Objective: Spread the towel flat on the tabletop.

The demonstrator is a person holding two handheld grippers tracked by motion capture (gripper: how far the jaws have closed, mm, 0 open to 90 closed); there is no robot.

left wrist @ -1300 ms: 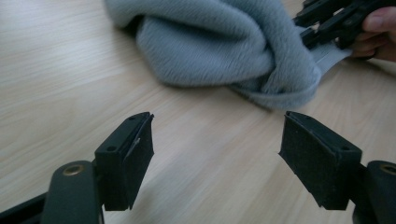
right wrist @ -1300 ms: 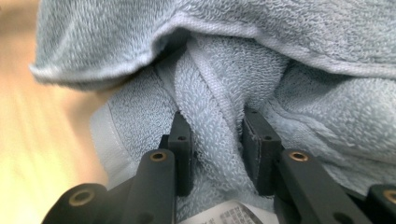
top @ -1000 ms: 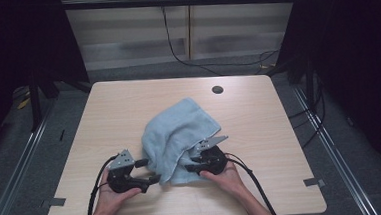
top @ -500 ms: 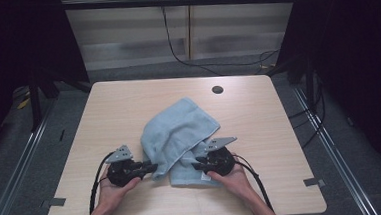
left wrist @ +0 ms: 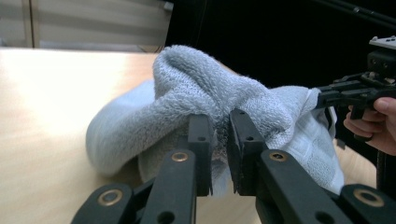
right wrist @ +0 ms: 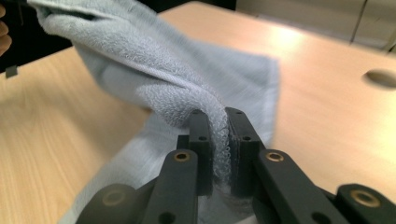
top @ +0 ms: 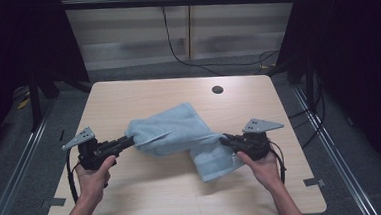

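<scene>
Towel: the grey-blue towel (top: 180, 135) hung stretched between the two grippers over the middle of the table (top: 143, 98), at the centre of the high view.
Towel, left end: bunched at the tip of the left gripper (top: 125, 141), left of centre in the high view.
Towel, right end: met the right gripper (top: 224, 139) right of centre; from there a flap drooped toward the lower middle of the frame and its lower edge seemed to rest on the wood.
Left jaws: clamped on a fold of towel (left wrist: 224, 100); in the left gripper view the cloth bulged above and behind the two black jaws at lower centre, pinched in the narrow gap between them. They had just been closing.
Right jaws: clamped on a twisted ridge of towel (right wrist: 154, 79); in the right gripper view the terry loops were squeezed between the jaws at lower centre, and the cloth rose from there to the upper left. They too had just been closing.
Left hand: the left hand (top: 93, 171) held its gripper at lower left of the high view.
Right hand: the right hand (top: 262, 163) held its gripper at lower right.
Hole: a dark round hole (top: 217, 90) sat in the tabletop, upper right of the towel and well apart from it.
Hidden: the towel's corners were lost inside the folds, so which edge each gripper held could not be told.
Cut off: both forearms ran off the bottom edge of the high view.
Blurred: the towel's left side in the left gripper view was smeared.
</scene>
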